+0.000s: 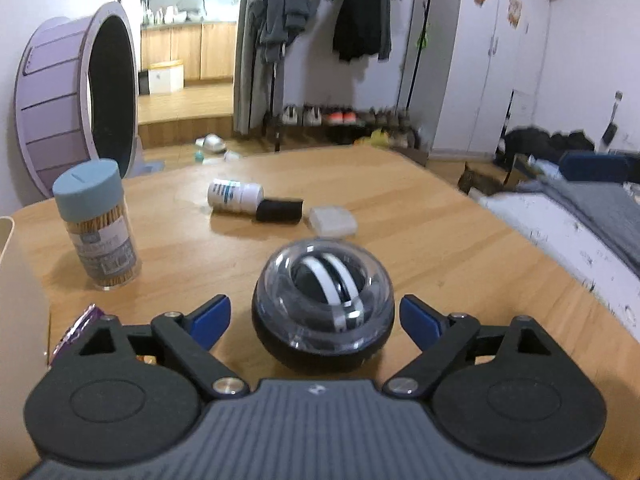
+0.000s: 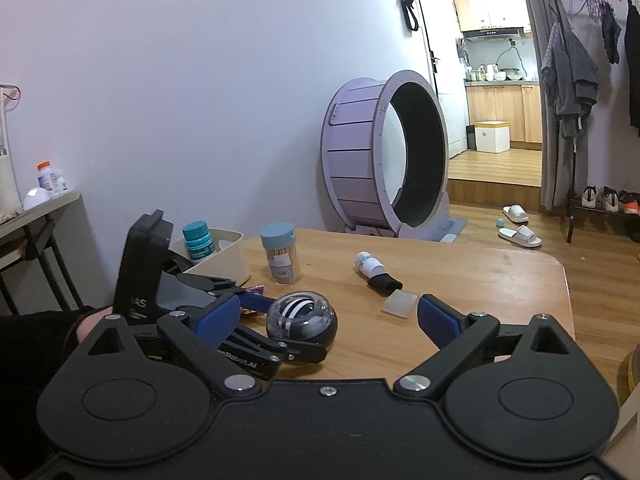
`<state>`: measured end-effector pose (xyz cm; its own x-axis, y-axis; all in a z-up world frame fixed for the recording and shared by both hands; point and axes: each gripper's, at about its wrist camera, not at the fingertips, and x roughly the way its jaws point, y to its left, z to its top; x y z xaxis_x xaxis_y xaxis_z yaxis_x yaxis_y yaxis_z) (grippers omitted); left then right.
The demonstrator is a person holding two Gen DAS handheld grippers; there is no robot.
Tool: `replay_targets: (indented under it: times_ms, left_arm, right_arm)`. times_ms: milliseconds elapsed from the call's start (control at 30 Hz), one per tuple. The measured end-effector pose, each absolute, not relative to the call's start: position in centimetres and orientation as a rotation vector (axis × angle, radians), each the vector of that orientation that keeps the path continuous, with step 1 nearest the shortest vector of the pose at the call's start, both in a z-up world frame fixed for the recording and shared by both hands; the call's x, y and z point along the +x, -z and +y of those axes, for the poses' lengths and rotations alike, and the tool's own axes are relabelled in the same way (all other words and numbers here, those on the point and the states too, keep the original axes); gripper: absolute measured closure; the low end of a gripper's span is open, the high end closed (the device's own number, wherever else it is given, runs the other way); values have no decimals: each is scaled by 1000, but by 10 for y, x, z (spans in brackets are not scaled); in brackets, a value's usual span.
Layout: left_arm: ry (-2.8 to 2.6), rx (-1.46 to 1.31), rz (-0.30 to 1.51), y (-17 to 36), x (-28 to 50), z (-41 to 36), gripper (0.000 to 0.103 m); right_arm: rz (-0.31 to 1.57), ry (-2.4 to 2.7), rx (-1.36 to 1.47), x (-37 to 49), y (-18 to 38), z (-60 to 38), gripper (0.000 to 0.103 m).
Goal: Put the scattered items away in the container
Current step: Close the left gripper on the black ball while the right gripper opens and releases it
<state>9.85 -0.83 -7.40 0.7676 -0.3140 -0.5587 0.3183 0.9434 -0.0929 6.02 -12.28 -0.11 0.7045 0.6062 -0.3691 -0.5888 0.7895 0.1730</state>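
Note:
A clear-domed gyro ball (image 1: pixel 322 307) with a black base sits on the wooden table (image 1: pixel 440 220). My left gripper (image 1: pixel 315 320) is open, its blue pads on either side of the ball without touching it. The right wrist view shows the same ball (image 2: pixel 302 317) between the left gripper's fingers. My right gripper (image 2: pixel 328 320) is open and empty, held above the table's near edge. Scattered on the table are a toothpick jar (image 1: pixel 96 224), a white bottle (image 1: pixel 234 196) lying down, a black item (image 1: pixel 279 210) and a translucent white block (image 1: pixel 332 221). The cream container (image 2: pixel 220 256) holds a teal-capped bottle (image 2: pixel 198 240).
A purple wrapper (image 1: pixel 76 332) lies by the left gripper, next to the container's wall (image 1: pixel 16 280). A large purple wheel (image 2: pixel 384 152) stands beyond the table. A bed (image 1: pixel 580 208) lies to the right, a clothes rack (image 1: pixel 320 40) behind.

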Motion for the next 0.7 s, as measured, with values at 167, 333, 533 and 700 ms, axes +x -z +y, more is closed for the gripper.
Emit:
replay_targets:
  times_ms: [167,333,533,700]
  left_arm:
    - [364,-38,630,75,102,-5,26]
    - [373,-22,614,76,100,-9,31]
    - [379,-9,606,76,100,-10,31]
    - [375,26,591,76,95,-12,31]
  right_arm:
    - [429,-691,45,59,0,-120,7]
    - [442,-701,39,58,1,-118,7]
    - [455,-752,37,56,0,-114,7]
    - [465,-788,21,53,-1,-107,7]
